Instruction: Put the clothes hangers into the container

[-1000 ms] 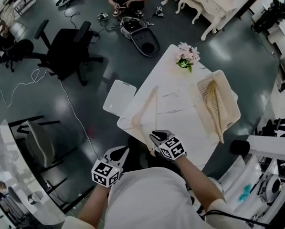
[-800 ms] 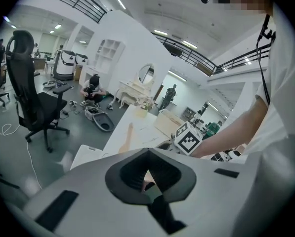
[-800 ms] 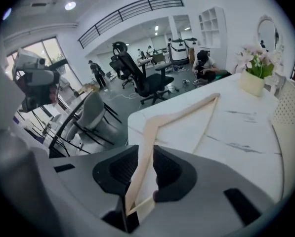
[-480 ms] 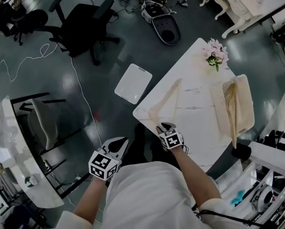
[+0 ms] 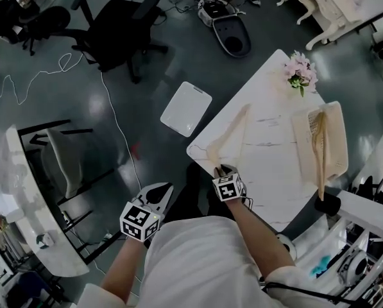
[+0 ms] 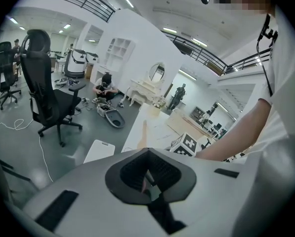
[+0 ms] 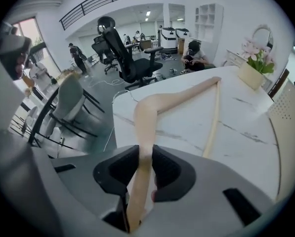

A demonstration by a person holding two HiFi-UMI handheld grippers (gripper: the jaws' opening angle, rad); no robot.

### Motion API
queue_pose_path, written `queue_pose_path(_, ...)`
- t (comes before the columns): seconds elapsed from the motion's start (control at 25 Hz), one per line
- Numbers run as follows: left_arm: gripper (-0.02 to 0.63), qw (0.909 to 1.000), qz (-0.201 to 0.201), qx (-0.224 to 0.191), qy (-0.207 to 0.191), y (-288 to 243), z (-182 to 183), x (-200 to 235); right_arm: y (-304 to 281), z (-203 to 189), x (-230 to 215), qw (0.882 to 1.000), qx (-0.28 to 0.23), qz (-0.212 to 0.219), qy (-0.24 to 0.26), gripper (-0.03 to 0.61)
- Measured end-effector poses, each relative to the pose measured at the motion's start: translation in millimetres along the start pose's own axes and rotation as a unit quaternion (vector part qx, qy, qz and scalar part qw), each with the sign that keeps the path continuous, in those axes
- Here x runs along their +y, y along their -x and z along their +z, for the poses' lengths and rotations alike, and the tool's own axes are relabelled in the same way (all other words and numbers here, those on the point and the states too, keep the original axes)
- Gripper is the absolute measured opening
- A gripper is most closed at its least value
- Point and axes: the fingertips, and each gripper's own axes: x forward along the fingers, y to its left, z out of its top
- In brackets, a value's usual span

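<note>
A pale wooden hanger (image 5: 229, 130) lies in a V on the white marble table (image 5: 268, 165). Its near arm runs between the pads of my right gripper (image 5: 223, 171) at the table's near corner. In the right gripper view the hanger (image 7: 177, 100) passes straight through my right gripper (image 7: 143, 169), whose jaws are closing and touch it on both sides. The cream perforated container (image 5: 337, 130) sits at the far right with another hanger (image 5: 319, 147) inside. My left gripper (image 5: 160, 194) hangs off the table over the floor. In its own view the left gripper (image 6: 147, 174) is shut and empty.
A pot of pink flowers (image 5: 300, 69) stands at the table's far corner. A white flat panel (image 5: 186, 108) lies on the floor left of the table. A black office chair (image 5: 117, 34) and a grey chair (image 5: 59, 165) stand further left.
My right gripper has slid forward onto the near arm of the hanger. The left gripper stays low beside me.
</note>
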Motion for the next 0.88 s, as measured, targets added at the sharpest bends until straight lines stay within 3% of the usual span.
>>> queue_pose_path(0.4, 0.008, 0.9983, -0.042, -0.003, -0.039, -23.9, 16.6, -31.4, 57.2, 15.6, -21.6, 0.997, -0.058, 0.046, -0.034, 0.094)
queue_pose_path(0.88, 0.008, 0.9899, -0.105, 0.023, -0.092, -68.9, 23.1, -106.2, 172.3, 5.6, -63.5, 0.99, -0.108, 0.093, -0.016, 0.094)
